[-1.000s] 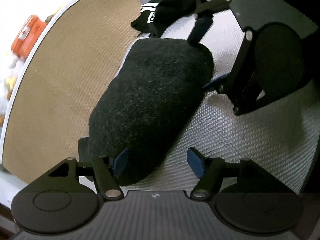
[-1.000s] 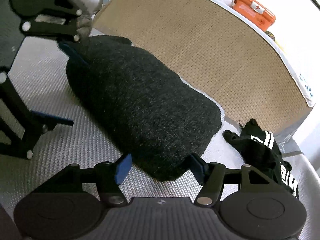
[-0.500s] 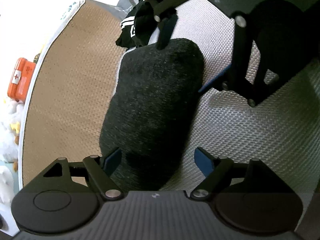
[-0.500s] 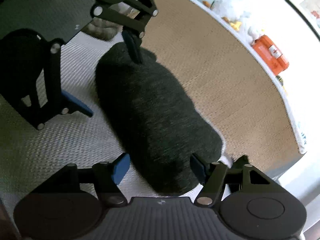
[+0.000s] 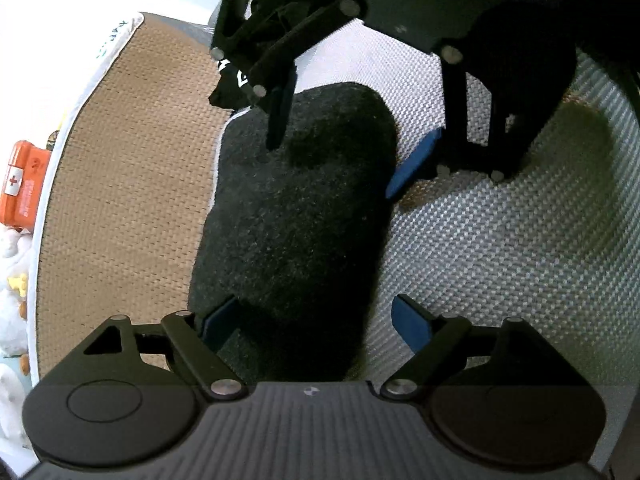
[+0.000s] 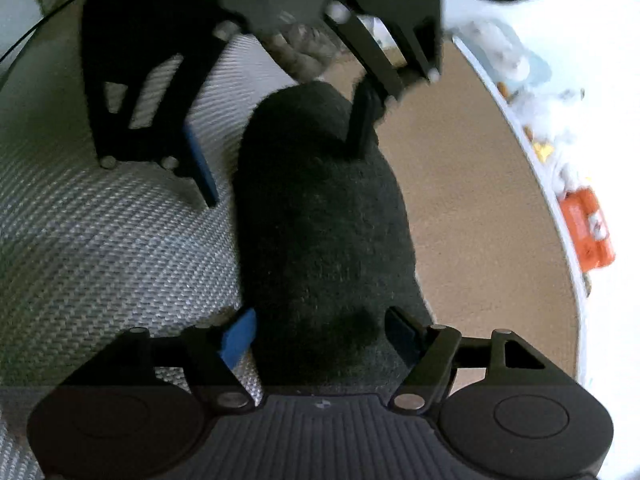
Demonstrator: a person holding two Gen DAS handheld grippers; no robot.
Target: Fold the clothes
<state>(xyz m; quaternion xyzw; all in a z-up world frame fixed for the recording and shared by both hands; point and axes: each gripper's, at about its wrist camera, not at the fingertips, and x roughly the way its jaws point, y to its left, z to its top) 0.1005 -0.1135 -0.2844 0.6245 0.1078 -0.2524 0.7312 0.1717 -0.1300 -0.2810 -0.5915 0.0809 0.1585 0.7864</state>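
Note:
A dark grey folded garment (image 5: pixel 296 220) (image 6: pixel 320 220) lies as a thick roll on the white woven cloth (image 5: pixel 500 260) (image 6: pixel 100 240), along the edge of a tan mat. My left gripper (image 5: pixel 312 320) (image 6: pixel 280 152) straddles one end of it with jaws wide and its right pad clear of the fabric. My right gripper (image 6: pixel 320 334) (image 5: pixel 340 148) straddles the opposite end and faces the left one. Its jaws are opening, the garment's end lies between them, and the pads do not squeeze it.
The tan woven mat (image 5: pixel 128 180) (image 6: pixel 460 200) runs beside the garment. A black garment with white stripes (image 5: pixel 232 84) lies beyond the far end. An orange first-aid box (image 5: pixel 22 180) (image 6: pixel 586 232) and soft toys sit past the mat's white border.
Both grippers rolled about their own axes, so the garment now runs straight away from each camera. Both pairs of jaws spread wider around the garment's ends.

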